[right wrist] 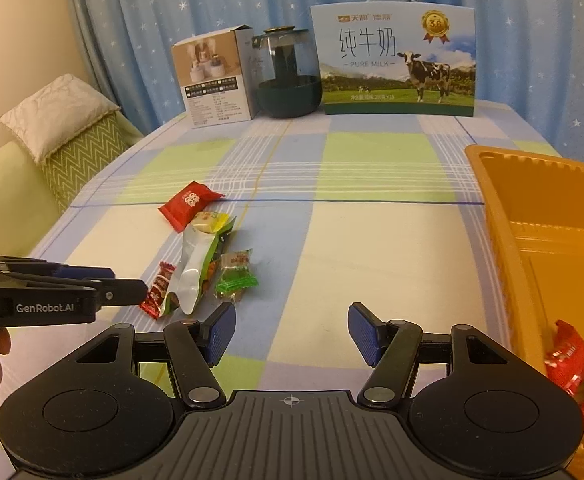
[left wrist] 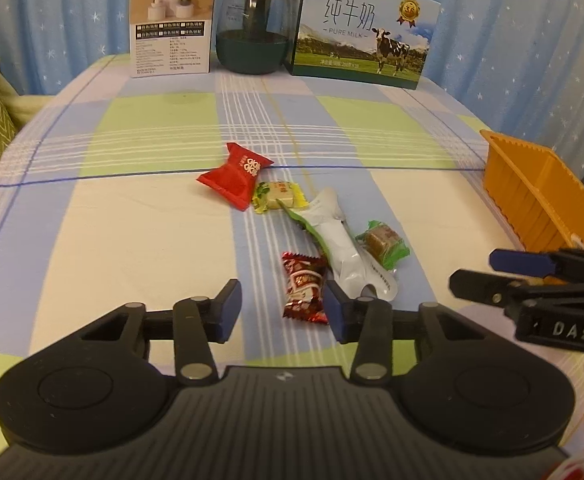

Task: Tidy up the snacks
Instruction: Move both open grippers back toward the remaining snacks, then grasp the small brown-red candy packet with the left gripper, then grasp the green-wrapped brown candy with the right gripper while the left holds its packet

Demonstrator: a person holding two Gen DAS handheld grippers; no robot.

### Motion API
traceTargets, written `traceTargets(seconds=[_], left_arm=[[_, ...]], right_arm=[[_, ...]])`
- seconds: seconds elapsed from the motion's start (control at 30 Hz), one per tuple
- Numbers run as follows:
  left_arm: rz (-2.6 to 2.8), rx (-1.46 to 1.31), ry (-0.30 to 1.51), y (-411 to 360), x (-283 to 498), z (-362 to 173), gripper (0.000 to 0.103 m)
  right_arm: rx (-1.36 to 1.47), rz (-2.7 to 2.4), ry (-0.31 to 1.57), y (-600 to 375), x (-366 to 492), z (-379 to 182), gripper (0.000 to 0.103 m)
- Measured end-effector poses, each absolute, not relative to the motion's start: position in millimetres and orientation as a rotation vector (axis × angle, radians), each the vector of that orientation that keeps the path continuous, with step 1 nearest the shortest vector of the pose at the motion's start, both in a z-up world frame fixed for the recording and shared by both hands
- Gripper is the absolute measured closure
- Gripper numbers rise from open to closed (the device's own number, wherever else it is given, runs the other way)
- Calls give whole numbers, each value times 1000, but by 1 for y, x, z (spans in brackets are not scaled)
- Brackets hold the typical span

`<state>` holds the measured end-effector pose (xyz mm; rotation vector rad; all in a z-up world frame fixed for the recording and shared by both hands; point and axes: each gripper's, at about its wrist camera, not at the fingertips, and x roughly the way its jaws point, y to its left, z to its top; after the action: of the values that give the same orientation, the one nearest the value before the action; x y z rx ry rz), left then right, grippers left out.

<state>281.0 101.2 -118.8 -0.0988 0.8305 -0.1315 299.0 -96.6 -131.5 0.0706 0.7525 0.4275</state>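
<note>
Just beyond left tool (left wrist: 279, 308): snacks (left wrist: 304, 292).

Lighting: you have even, soft indoor light, warm in tint, with faint shadows under the snacks. Glare: mild sheen on the milk carton (left wrist: 362, 26). Focus: sharp at centre, soft at the near edge. Distortion: fisheye bends the tablecloth (right wrist: 372, 240) lines; corners dark.
</note>
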Motion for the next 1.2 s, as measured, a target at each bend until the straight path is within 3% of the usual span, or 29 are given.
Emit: traceTargets(seconds=[0.33,0.47,0.7,0.77,0.9,1.2], left_arm=[[-157,-86,847,94,296,-131,73],[-149,-45,853,92,299,-133,84],[-111,-78,841,105,297,-127,85],[-107,-88,837,108,297,-125,85],[-107,-102,833,109,296,-124,85],[-122,-104,829,104,295,-122,85]], right_arm=[[85,442,745,-88,313,-135,40],[81,472,737,-80,317,-137,40],[77,510,718,-62,325,-140,41],[78,513,715,-59,327,-141,51],[63,512,704,-53,331,-142,56],[56,509,714,-48,339,-148,77]])
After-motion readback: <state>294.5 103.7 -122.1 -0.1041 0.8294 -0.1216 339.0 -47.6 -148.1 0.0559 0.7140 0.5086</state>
